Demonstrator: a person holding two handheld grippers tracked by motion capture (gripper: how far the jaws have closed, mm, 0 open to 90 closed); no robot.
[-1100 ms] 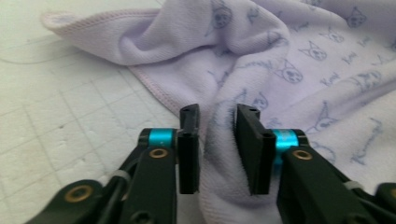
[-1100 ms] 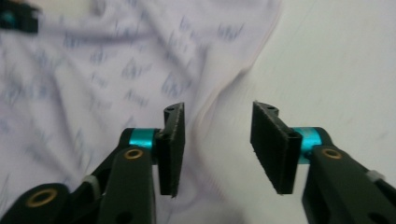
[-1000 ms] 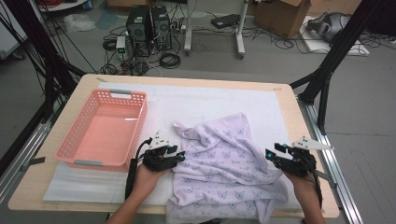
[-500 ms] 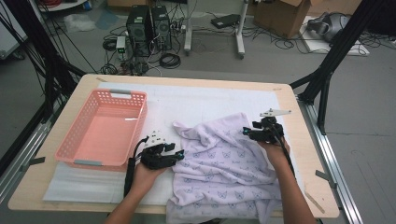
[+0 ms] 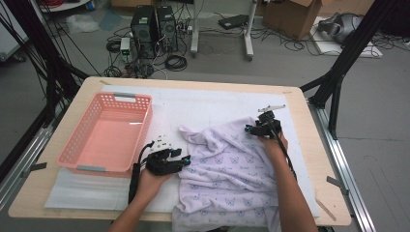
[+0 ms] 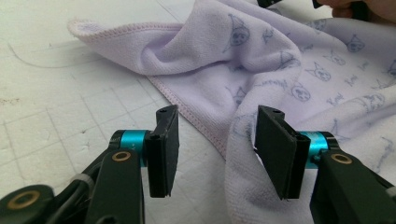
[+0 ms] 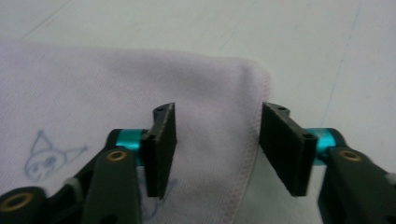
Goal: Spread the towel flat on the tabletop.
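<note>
Towel [image 5: 227, 169] lay crumpled on the table's white mat [image 5: 203, 104], right of the pink basket [image 5: 109, 137]. Both grippers, left [image 5: 186, 159] and right [image 5: 249, 128], stood half open, gripping nothing; right's jaws had just been closing over a far corner. Step: grasping edges. Next, likely pinch and spread.

A wooden worktop [image 5: 309, 159] with rounded corners carries a white gridded mat [image 5: 208, 104]. A pink basket [image 5: 77, 145] stands just left of the left tongs. Beyond the tongs, a grey floor [image 5: 387, 121] holds two black computer towers [image 5: 153, 26], coiled cables [image 5: 175, 62], a white stand [image 5: 247, 29] and a cardboard box [image 5: 290, 12]. Black frame struts [image 5: 338, 72] rise right of the right tongs. The light is even.
</note>
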